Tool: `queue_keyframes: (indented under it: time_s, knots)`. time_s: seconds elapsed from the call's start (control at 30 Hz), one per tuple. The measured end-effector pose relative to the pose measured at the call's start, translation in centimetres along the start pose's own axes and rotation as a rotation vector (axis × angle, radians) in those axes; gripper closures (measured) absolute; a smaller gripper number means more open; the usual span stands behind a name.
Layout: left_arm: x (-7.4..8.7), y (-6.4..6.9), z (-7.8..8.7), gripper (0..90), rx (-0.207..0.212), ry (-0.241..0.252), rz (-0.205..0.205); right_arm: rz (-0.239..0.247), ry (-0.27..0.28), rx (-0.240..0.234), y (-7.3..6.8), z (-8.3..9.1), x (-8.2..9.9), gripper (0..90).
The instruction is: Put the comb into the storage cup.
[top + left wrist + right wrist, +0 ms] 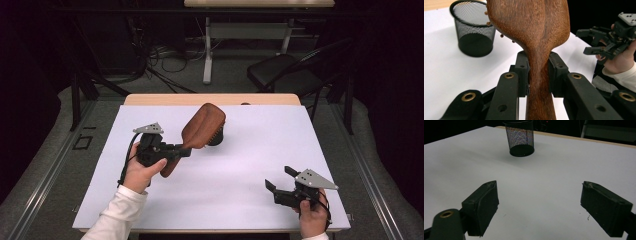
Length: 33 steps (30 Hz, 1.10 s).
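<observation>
Left hand-held gripper is clamped on the brush handle, centre frame, beside the cup; right hand-held gripper idles apart, lower right; next move likely requires tipping the brush into the cup.

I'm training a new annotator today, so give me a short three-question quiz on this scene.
1. True or false: the left tongs are clamped on the wooden brush by its handle.
2. The right tongs are: A) gripping the brush, B) open with nothing between them, C) inside the cup.
3. What stands on the white table behind the brush head?

Key:
1. True.
2. B.
3. A black mesh cup, upright.
</observation>
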<state>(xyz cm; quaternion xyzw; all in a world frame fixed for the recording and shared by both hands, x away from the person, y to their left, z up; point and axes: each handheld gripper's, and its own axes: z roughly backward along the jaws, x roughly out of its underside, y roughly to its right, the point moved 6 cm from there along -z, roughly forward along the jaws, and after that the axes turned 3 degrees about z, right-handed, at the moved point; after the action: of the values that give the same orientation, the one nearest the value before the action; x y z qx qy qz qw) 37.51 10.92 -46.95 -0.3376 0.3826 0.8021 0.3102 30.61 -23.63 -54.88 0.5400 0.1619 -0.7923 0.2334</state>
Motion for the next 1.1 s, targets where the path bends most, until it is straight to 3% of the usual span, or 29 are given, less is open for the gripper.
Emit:
queue_keyframes:
  time_s: [0.7,0.83,1.1]
  knots:
    - [-1.6,2.8,-3.1,73.3,0.07,0.033,-0.046,-0.002,-0.001,0.001,0.0,0.0,0.0,14.0]
    - [-1.6,3.2,-3.2,73.3,0.098,0.049,-0.047,-0.004,-0.003,0.001,0.0,0.0,0.1,14.0]
    - [-1.4,3.6,-3.1,73.3,0.113,0.068,-0.061,-0.002,-0.006,0.002,0.0,-0.1,0.1,14.0]
